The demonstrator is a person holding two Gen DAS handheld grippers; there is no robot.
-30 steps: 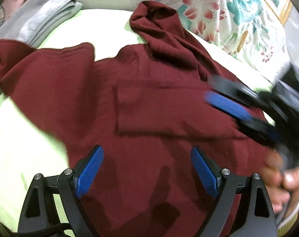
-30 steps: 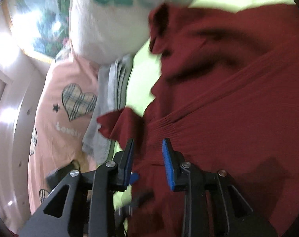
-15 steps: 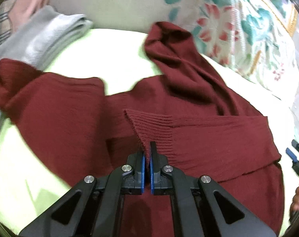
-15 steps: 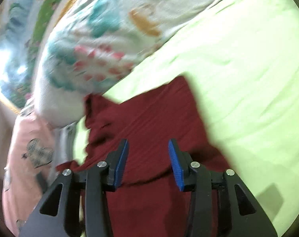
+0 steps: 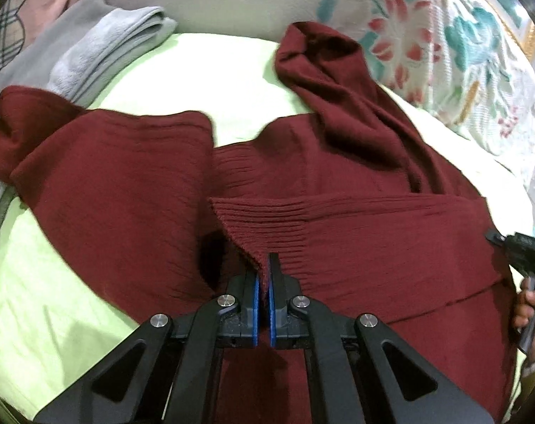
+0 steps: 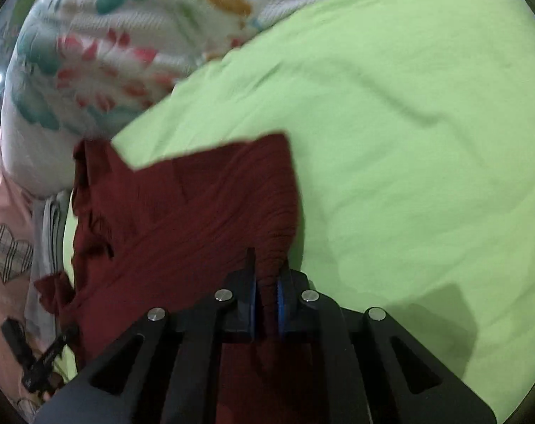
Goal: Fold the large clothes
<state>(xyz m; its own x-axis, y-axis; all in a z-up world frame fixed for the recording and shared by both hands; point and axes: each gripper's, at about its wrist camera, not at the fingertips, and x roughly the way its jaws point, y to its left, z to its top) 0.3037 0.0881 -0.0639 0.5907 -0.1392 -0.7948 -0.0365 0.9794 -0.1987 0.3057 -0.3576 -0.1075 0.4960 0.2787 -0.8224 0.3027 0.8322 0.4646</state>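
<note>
Spread across the green bed sheet lies the maroon sweater, its ribbed hem pinched in the left tool while the right tool is closing, seemingly on a corner, to fold it over.

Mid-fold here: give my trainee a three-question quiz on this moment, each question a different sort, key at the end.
1. True or false: the left gripper is shut on the ribbed edge of the dark red knit sweater.
2. What lies under the sweater: A) lime green bed sheet, B) wooden floor, C) blue rug?
3. What is between the closing jaws of the right gripper?

Key: 1 true; 2 A; 3 a bunched fold of the sweater.
</note>
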